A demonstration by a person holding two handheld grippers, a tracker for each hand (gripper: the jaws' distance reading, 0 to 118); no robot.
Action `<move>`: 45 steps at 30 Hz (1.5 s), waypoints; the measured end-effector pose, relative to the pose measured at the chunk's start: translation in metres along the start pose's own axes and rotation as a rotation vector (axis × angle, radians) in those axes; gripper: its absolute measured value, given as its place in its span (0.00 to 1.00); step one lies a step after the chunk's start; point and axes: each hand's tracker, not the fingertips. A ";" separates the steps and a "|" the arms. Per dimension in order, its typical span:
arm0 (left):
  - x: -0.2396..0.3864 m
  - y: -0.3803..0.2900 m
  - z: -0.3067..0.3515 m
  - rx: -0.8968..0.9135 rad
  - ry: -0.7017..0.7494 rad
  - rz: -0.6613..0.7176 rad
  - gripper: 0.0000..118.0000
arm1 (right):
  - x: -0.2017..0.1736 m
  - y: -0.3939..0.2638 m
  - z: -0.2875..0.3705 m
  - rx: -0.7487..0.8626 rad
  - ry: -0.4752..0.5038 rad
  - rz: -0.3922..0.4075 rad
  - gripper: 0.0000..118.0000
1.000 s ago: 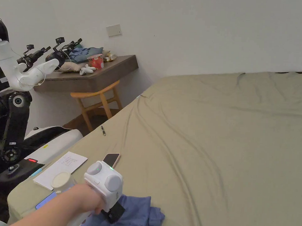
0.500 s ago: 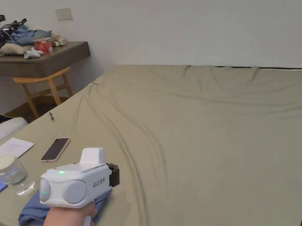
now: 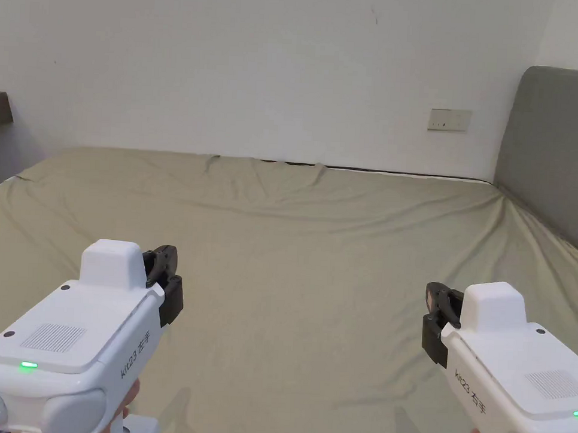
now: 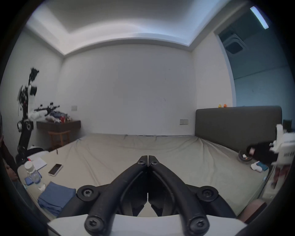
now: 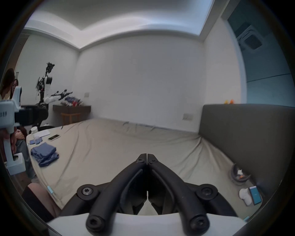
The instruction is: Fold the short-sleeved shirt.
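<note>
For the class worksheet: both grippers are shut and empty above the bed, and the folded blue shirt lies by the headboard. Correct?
Not quite. In the left gripper view the folded blue shirt lies at the bed's opposite end, near the phone, away from the headboard.

shirt on bed, left edge; phone behind it

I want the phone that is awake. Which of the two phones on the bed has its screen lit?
The phone by the headboard, beside a white bundle; the phone near the jar is dark.
</note>
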 end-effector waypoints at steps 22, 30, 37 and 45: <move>-0.002 -0.051 0.007 -0.045 0.090 0.015 0.01 | 0.037 -0.050 0.020 -0.122 -0.141 -0.054 0.00; 0.011 -0.052 0.013 -0.032 0.091 0.011 0.90 | 0.025 -0.052 0.015 -0.117 -0.172 0.007 0.83; 0.024 -0.047 0.022 0.057 0.106 -0.049 1.00 | 0.021 -0.054 0.014 -0.147 -0.169 -0.003 0.99; 0.036 -0.050 0.023 0.033 0.054 -0.059 1.00 | 0.017 -0.055 0.012 -0.164 -0.130 -0.050 1.00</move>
